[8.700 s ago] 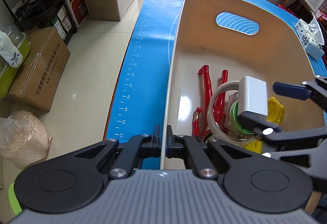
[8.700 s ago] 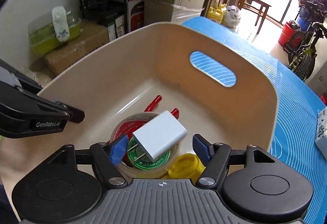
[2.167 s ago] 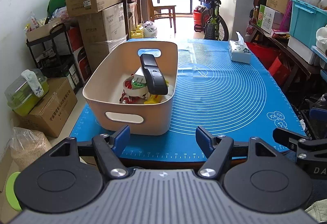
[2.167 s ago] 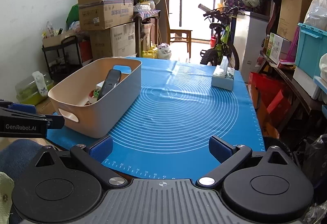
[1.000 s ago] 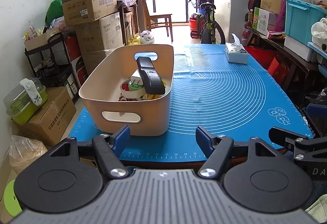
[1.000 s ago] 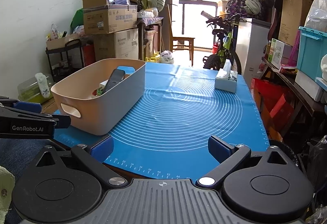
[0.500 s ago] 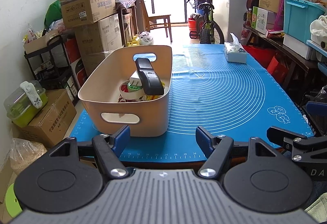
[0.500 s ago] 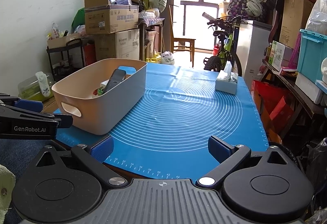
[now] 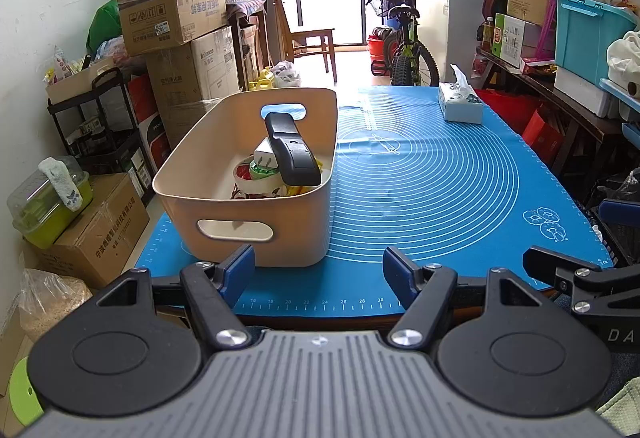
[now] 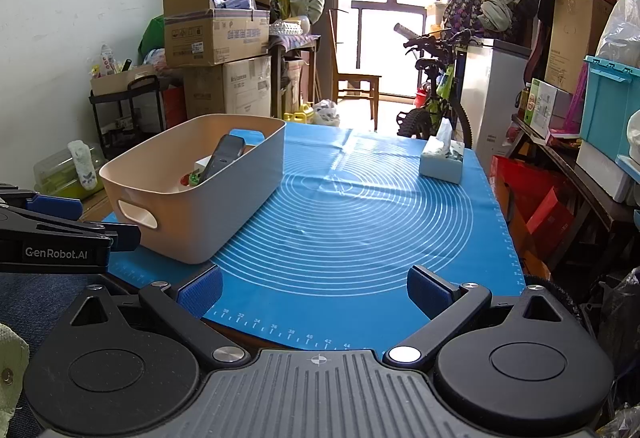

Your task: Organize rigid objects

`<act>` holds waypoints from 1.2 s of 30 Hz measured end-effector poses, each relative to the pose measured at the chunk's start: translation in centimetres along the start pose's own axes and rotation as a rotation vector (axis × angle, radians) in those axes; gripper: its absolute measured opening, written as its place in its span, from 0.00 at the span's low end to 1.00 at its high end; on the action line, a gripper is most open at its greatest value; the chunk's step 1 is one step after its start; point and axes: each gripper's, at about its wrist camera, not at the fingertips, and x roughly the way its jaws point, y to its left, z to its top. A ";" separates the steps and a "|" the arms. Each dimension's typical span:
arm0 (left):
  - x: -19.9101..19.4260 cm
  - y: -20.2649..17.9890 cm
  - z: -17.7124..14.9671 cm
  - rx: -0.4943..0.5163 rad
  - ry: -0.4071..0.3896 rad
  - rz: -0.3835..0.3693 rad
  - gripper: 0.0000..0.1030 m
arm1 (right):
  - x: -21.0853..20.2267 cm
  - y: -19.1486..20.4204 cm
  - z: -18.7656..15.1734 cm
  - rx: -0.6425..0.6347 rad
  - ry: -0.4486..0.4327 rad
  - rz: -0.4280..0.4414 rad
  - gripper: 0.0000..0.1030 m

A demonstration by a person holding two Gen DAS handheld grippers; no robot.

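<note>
Rigid objects all appear to sit in the beige plastic bin with cut-out handles (image 9: 256, 198), which stands ahead of my left tongs (image 9: 316, 268) and ahead and to the left of my right tongs (image 10: 314, 290). Inside it I can make out a long black remote-like handset (image 9: 292, 150) leaning on the pile with its far end up near the far handle slot, a roll of clear tape with a green core (image 9: 260, 174), a white plug-in charger block (image 9: 266, 154) and scraps of red and yellow beneath.

Both tongs are released, jaws spread wide and holding nothing, and both hang off the near edge of the table, clear of the bin.

The blue silicone mat with white concentric rings (image 10: 360, 222) ahead of my right tongs carries nothing loose that I can see; only a pale blue tissue box (image 10: 442, 158) stands at its far side, well apart from the bin, and I judge that it is not part of the job.

From this I take the sorting as finished or nearly so. At most, the handset could be laid flatter.
</note>
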 end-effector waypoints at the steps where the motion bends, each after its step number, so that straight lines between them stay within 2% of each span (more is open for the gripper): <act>1: 0.0 0.0 0.0 0.001 0.000 0.001 0.69 | 0.0 0.0 0.0 0.000 0.000 0.000 0.96; 36: 0.1 -0.1 0.0 0.000 0.000 0.001 0.70 | 0.2 -0.3 0.0 0.002 0.001 -0.001 0.96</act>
